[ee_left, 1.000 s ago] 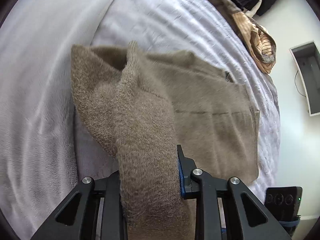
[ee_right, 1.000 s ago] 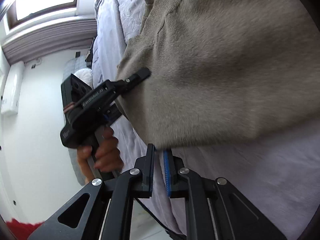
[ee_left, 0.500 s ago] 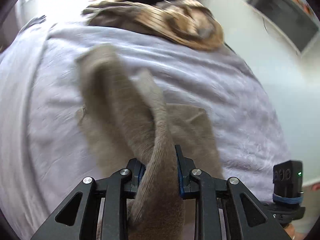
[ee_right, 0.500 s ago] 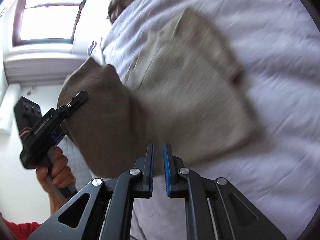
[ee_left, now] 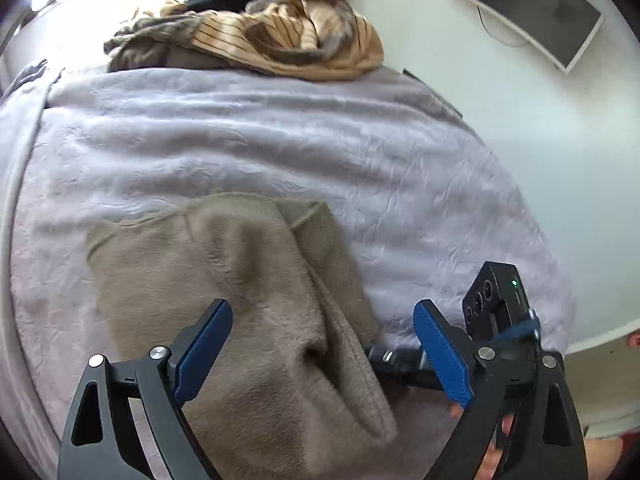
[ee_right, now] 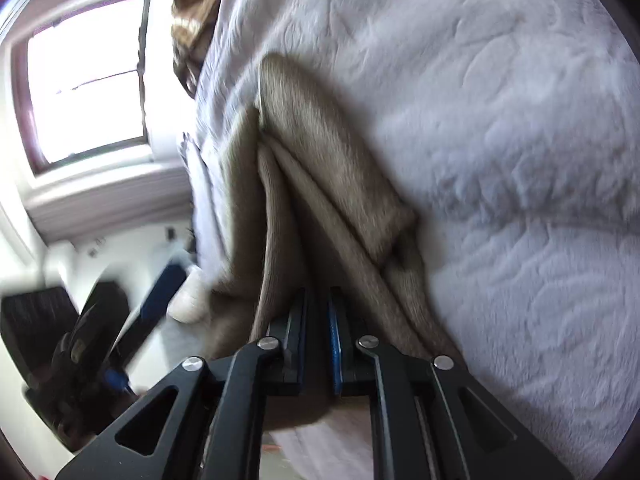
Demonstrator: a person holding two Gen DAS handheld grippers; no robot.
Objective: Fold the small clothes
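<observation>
Taupe knit garment (ee_left: 248, 312), folded over on the lavender bed (ee_left: 280, 140): left gripper (ee_left: 320, 344) fingers just sprung wide, empty; right gripper (ee_right: 318, 344) fingers nearly closed, easing apart, no cloth visibly pinched; next, likely smoothing or another fold.

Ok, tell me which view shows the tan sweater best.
The left wrist view: the sweater lies folded on the blanket, most of its outline visible. The right wrist view shows the sweater only as blurred folds seen edge-on.

A lilac bedspread (ee_left: 280, 140) covers the bed. At its far edge lies a heap of striped tan clothes (ee_left: 288, 40). A bright window (ee_right: 88, 80) shows beyond.
</observation>
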